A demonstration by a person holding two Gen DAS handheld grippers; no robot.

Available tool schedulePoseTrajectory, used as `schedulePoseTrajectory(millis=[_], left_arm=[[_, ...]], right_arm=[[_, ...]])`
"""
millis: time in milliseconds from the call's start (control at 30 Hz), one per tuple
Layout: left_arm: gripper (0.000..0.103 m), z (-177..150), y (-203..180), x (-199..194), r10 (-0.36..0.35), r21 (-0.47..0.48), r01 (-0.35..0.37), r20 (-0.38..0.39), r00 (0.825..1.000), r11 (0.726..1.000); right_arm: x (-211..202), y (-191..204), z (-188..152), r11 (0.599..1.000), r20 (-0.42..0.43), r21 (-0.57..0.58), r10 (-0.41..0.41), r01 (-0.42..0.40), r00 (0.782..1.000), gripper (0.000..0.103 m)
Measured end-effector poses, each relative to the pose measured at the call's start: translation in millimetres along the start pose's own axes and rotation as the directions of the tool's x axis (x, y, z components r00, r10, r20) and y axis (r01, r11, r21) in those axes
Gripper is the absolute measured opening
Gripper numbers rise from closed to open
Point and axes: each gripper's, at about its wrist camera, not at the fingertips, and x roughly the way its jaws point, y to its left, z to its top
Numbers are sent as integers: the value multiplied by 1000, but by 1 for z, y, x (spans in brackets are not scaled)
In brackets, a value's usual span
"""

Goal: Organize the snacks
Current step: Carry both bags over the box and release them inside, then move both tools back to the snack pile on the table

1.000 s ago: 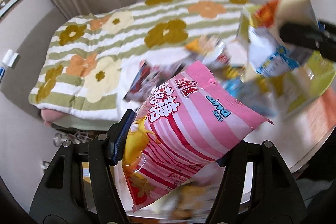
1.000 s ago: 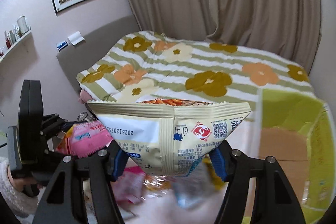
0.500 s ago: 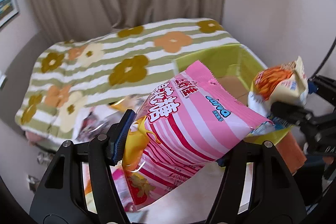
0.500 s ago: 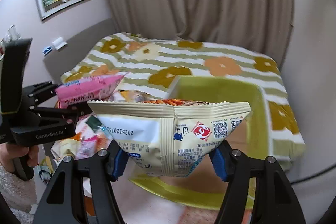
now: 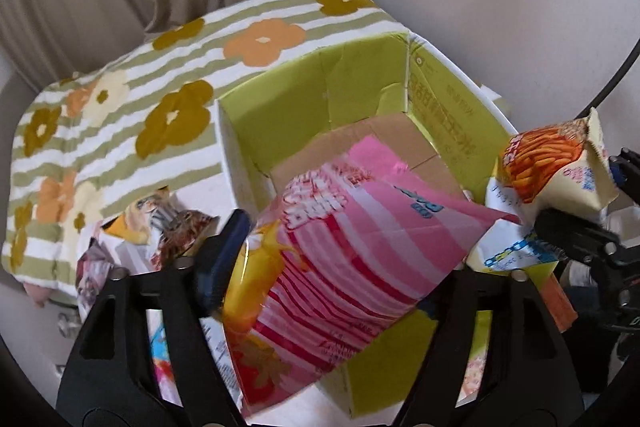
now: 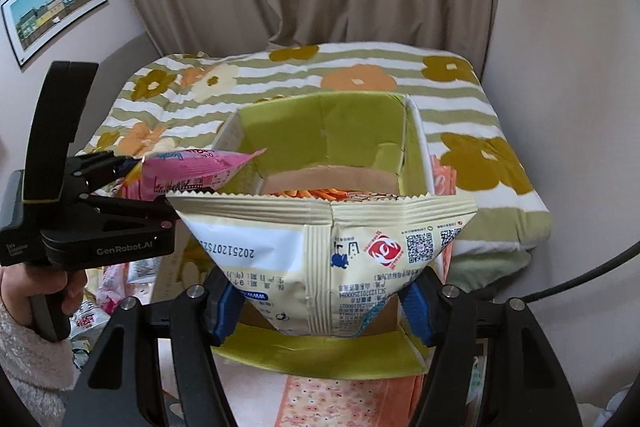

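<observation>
My left gripper (image 5: 336, 267) is shut on a pink striped snack bag (image 5: 352, 239) and holds it over the near left corner of an open yellow-green cardboard box (image 5: 304, 107). My right gripper (image 6: 320, 303) is shut on a cream snack bag (image 6: 320, 251) and holds it above the box's near edge (image 6: 320, 351). In the left wrist view the cream bag (image 5: 560, 163) shows orange sticks on its front, at the right beside the box. In the right wrist view the pink bag (image 6: 192, 167) pokes over the box's left wall. The box floor is bare brown cardboard.
Several loose snack packets (image 5: 160, 227) lie on the table left of the box. A bed with a flowered, green-striped cover (image 6: 360, 79) stands behind. Beige curtains and a wall close off the back. A dark cable (image 5: 616, 75) curves at the right.
Both grippers have swung right from the snack pile to the box and come closer to it. Each still holds its bag. The pink bag now hangs over the box.
</observation>
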Motion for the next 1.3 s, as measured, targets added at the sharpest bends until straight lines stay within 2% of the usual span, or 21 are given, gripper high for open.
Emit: schedulePoseTrajectory(millis=[33,100,233,367,500,633,767,900,933,1000,1033,1133,1300], left_arm=[[90,2,-1,2,-11,2,11,-4,1000,1000],[103,4,-4,3,-16,22,16,-1,1000,1000],[103,2,0,5,-17,55,18,-10,1000,998],[103,-5,8,3,-75,34,76,-29,997,997],[103,-5,3,-6,-124,53,124,-9,992,991],[103,-2,0,-13,-111,67,110,15,994,992],[103,-6,9,-11,-97,45,97,1,995,994],[103,-12,17,-8,-100,13,100,-9,995,995],[103,-13,19,-8,-100,7,101,-9,995,995],[103,-17,21,-10,-96,-2,96,-7,995,995],[103,-19,22,-11,-92,-5,92,-5,996,996],[103,-25,25,-16,-80,-22,80,3,997,997],[103,-32,25,-28,-55,-42,56,30,998,998]], right_arm=[[2,-1,0,1000,-4,7,2,-2,1000,62],[7,-3,2,1000,-11,21,3,-3,1000,62],[13,0,-1,999,-34,36,-6,7,999,62],[13,-2,-3,999,-49,45,-18,20,999,62],[11,-5,-5,998,-54,58,-29,32,998,62],[11,-4,-6,997,-63,61,-33,37,997,62],[10,-2,-4,998,-83,48,-45,49,995,62],[23,1,0,998,-143,32,-46,51,989,62],[24,1,-1,997,-139,32,-59,64,989,65],[25,2,-1,996,-106,30,-77,80,991,82],[23,2,-1,997,-85,28,-66,69,994,103],[14,7,-4,997,-50,4,-78,78,996,103],[1,11,-9,993,-47,-24,-112,111,993,103]])
